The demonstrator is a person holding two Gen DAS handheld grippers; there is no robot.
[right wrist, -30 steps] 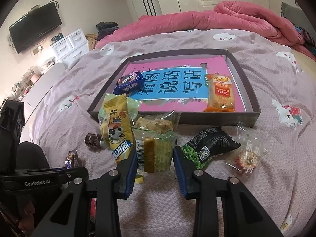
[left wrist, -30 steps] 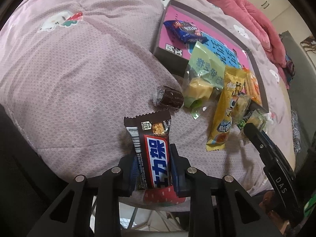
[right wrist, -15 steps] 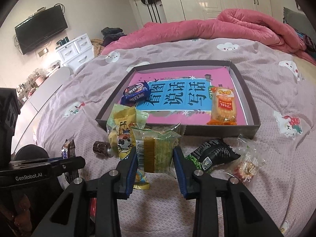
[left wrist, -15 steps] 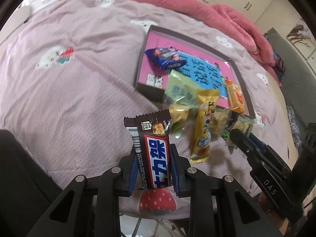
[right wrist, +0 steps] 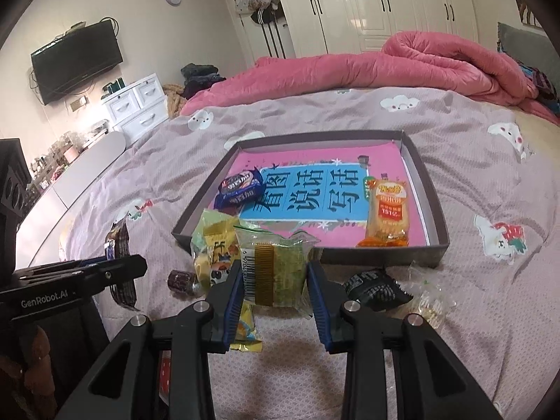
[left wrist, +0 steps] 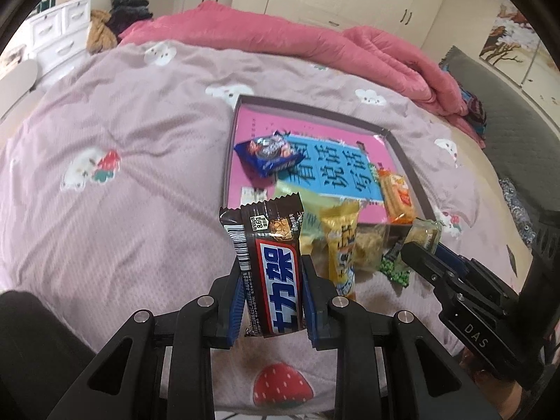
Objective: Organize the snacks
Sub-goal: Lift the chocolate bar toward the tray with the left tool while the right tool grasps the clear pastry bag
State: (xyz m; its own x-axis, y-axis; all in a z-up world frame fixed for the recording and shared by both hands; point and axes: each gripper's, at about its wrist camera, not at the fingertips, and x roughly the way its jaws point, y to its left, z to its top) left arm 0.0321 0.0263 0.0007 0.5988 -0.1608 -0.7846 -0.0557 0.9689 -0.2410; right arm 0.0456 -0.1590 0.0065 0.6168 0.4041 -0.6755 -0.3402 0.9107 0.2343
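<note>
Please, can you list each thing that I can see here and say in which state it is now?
left gripper: shut on the chocolate bar, lifted off the bed.
right gripper: shut on the green cake packet.
box: open, no lid on it.
blue biscuit pack: lying inside the box, sealed.
orange cracker pack: lying inside the box.
black pea bag: lying on the bed, outside the box.

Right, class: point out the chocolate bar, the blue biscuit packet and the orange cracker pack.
chocolate bar [left wrist: 276,273], left wrist view, blue label.
blue biscuit packet [right wrist: 240,188], right wrist view, wrapper middle.
orange cracker pack [right wrist: 387,215], right wrist view, red label.
</note>
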